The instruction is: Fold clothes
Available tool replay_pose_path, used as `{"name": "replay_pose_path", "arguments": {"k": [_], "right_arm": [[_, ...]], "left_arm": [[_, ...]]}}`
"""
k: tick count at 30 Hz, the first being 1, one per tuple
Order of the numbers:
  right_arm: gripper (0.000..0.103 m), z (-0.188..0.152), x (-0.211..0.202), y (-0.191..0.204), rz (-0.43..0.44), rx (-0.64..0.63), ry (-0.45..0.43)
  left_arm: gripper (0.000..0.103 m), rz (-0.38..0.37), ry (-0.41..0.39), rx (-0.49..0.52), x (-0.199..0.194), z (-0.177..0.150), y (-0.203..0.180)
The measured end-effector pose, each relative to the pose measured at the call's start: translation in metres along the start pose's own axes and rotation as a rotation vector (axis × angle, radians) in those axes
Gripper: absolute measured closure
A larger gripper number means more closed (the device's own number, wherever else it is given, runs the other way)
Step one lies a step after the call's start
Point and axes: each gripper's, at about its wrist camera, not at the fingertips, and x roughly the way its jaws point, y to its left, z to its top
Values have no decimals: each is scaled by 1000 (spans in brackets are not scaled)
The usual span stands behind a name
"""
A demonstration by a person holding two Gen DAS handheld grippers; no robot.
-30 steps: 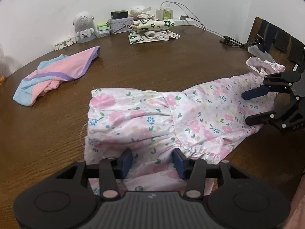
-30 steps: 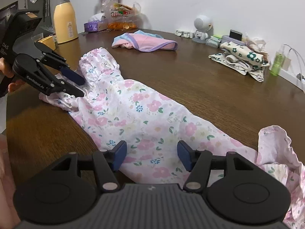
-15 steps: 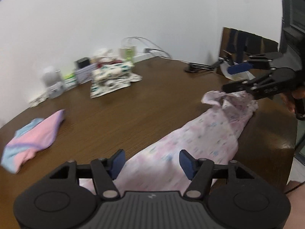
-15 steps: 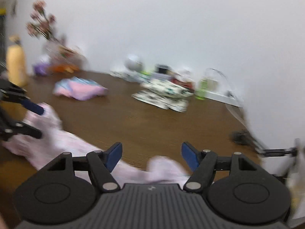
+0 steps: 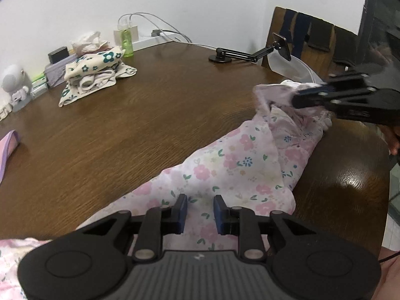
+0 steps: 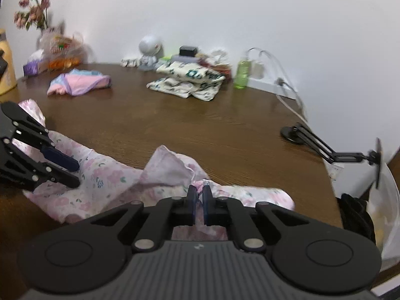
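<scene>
A pink floral garment (image 5: 240, 165) lies along the near edge of the round wooden table (image 5: 140, 125); it also shows in the right wrist view (image 6: 112, 182). My left gripper (image 5: 199, 212) is partly open just over the cloth, its jaws a small gap apart with fabric beneath them. My right gripper (image 6: 199, 201) is shut on a bunched frilly end of the floral garment. In the left wrist view the right gripper (image 5: 300, 97) pinches that end at the right. In the right wrist view the left gripper (image 6: 67, 172) sits open at the left over the cloth.
A folded green-flower garment (image 5: 95, 75) and a pink-and-blue garment (image 6: 77, 83) lie further back. A green bottle (image 5: 127, 42), chargers, a small white robot toy (image 5: 15, 85) and a black phone-holder arm (image 5: 245, 55) stand along the far side. A chair (image 5: 312, 42) stands at the right.
My right gripper has closed from wide open onto the garment's frilly end. My left gripper has narrowed and dropped down to the cloth. Both cameras swung up and came back down.
</scene>
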Motion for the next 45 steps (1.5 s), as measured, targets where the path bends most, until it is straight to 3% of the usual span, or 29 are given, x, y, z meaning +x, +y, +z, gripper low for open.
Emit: {"name": "replay_pose_path", "arguments": {"k": [3,7,11,13,15,17,20,23,25,26,27,28,34,42,45], "right_arm": [[99,-11,-11,0,22,-21,6],[99,-31,-3,8,-16,-87,85],[96,-37,-5,1,-17,-22,77],[91,-33,-15,-4,17,29,34],[73,-27,-29,-10,46,74,-23],[62,-20,-41,-11,43,72,-86],[55,-4,-39,-4,22,-4,-128],[54,11,-15,4,34,-80,-110],[55,18,9,8,50,-112,-79],[63,17,12,9,55,-128,-66],[89,14,11,10,58,-143,-53],[101,11,10,10,61,-158,-40],[102,-10,4,11,77,-242,38],[102,-31,3,14,77,-234,86],[101,-34,3,12,84,-214,81]], "left_arm": [[81,20,-9,0,0,-2,-3],[81,31,-13,-8,0,1,-6],[78,11,-10,-41,-4,5,-3],[77,-2,-12,-54,-7,8,-2],[75,-10,-42,-45,-17,16,-3],[70,-12,-71,-26,-24,28,-6],[68,4,-98,15,-25,48,-14],[70,-4,-83,41,-15,61,-24],[70,-15,-61,52,-7,62,-30],[70,-16,-50,54,-4,60,-31],[70,-16,-39,50,-1,57,-31],[70,-13,-28,43,1,53,-29],[71,-40,-33,10,-5,51,-16],[71,-141,-73,82,19,94,-55],[83,-150,-22,141,40,93,-74]]}}
